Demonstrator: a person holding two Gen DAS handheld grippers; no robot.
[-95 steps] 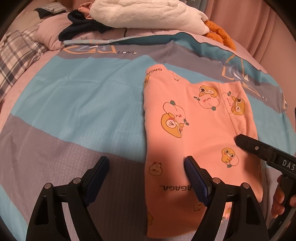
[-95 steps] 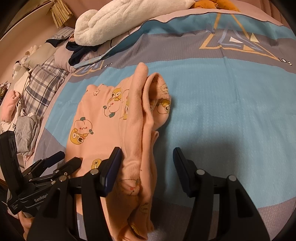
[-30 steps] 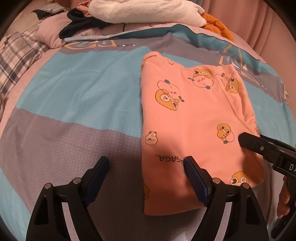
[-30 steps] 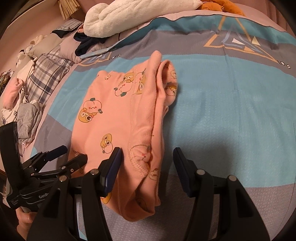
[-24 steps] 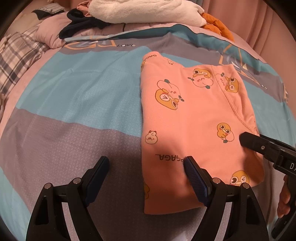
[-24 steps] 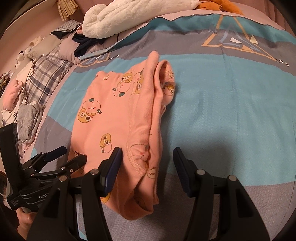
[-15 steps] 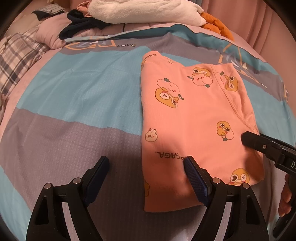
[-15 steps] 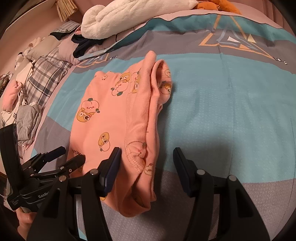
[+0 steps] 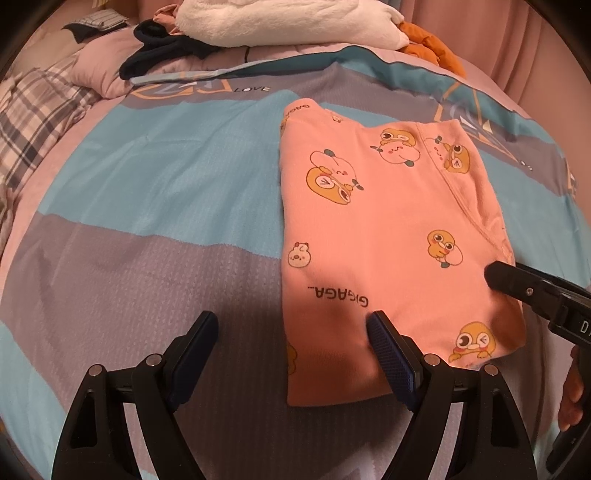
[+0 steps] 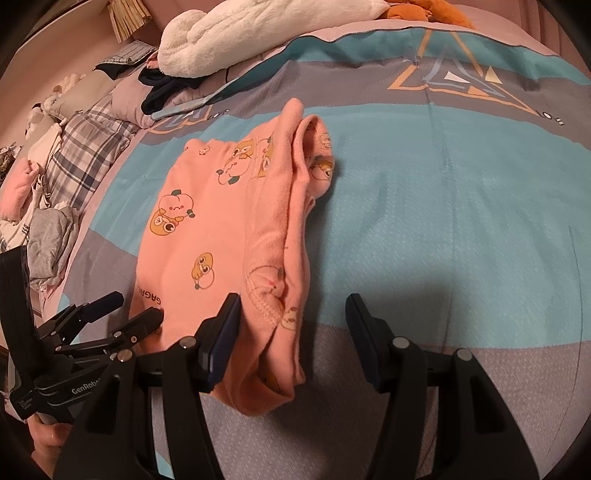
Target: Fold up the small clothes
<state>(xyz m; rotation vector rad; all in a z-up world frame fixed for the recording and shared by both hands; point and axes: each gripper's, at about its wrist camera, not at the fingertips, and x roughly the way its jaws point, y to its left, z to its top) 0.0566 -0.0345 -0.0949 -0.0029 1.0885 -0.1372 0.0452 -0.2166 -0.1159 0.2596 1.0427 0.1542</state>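
Item: folded peach-pink cotton garment printed with cartoon ducks and fruit (image 9: 388, 236), lying flat on a bed cover of teal and grey bands with triangle motifs (image 9: 155, 192). It sits toward the near edge of the cover, right of centre in the left wrist view, its far end on the teal band, its near end on the grey band. Its right side shows stacked fold layers and a stitched hem (image 10: 291, 229).

Left gripper (image 9: 291, 354): black, blue-padded, jaws spread wide. The right pad (image 9: 388, 354) stands over the garment's near end, the left pad over bare grey cover; nothing is pinched. Contact with the cloth cannot be told.

Right gripper (image 10: 291, 332): black, jaws spread apart, straddling the garment's near right corner. The left pad (image 10: 221, 339) lies just beside or against the layered edge; the right pad stands over bare cover. No pinch is seen.

Far edge of the bed: white fleecy blanket, bundled (image 9: 288, 18); dark navy garment, crumpled (image 9: 162, 48); orange cloth (image 9: 432, 44).

Left edge: plaid pillow in grey and white (image 10: 81, 144); loose pile of grey, white and pink clothes (image 10: 37, 221).

A hand (image 10: 44, 439) grips the left gripper's handle.
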